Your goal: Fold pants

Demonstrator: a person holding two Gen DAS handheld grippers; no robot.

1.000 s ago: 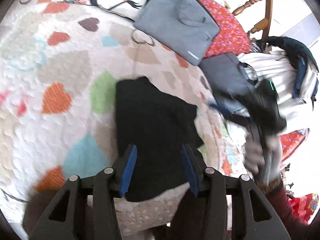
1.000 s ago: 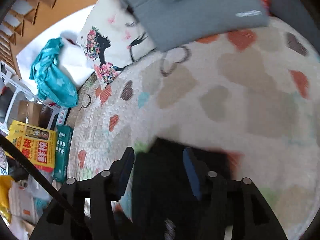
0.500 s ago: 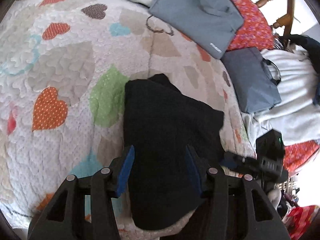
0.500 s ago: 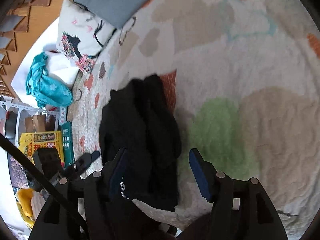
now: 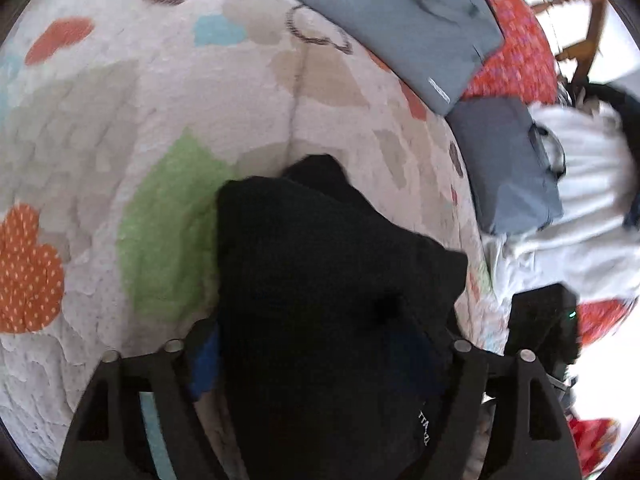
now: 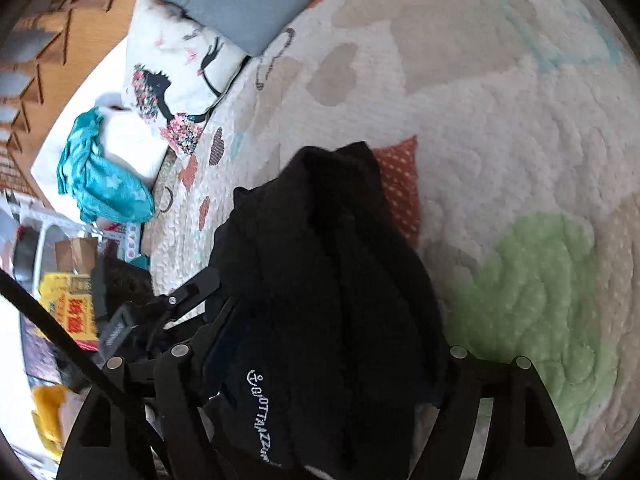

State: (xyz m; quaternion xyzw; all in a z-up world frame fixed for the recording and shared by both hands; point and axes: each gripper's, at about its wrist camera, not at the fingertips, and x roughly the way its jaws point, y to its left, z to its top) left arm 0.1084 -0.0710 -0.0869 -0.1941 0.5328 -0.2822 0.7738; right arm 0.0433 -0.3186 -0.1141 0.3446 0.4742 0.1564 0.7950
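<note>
Pants (image 5: 320, 280), black and already folded into a thick bundle, are seen lying on the heart-patterned quilt (image 5: 120, 120) of the bed. The left hand-held gripper (image 5: 320, 360) has just been opening and straddles the bundle; the right hand-held gripper (image 6: 320, 364), slightly narrowed, also straddles it, though pad contact cannot be told. An uneven pinch could drag layers apart. Compared with a second ago, both are lower and closer.

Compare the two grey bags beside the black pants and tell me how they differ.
The lighter grey bag lies higher in the left wrist view, partly over the red floral fabric; the darker grey bag lies below it, against the white cloth. The lighter one shows a small white label; the darker one shows a black handle loop. Both are flat, rectangular and clear of the black pants.
</note>
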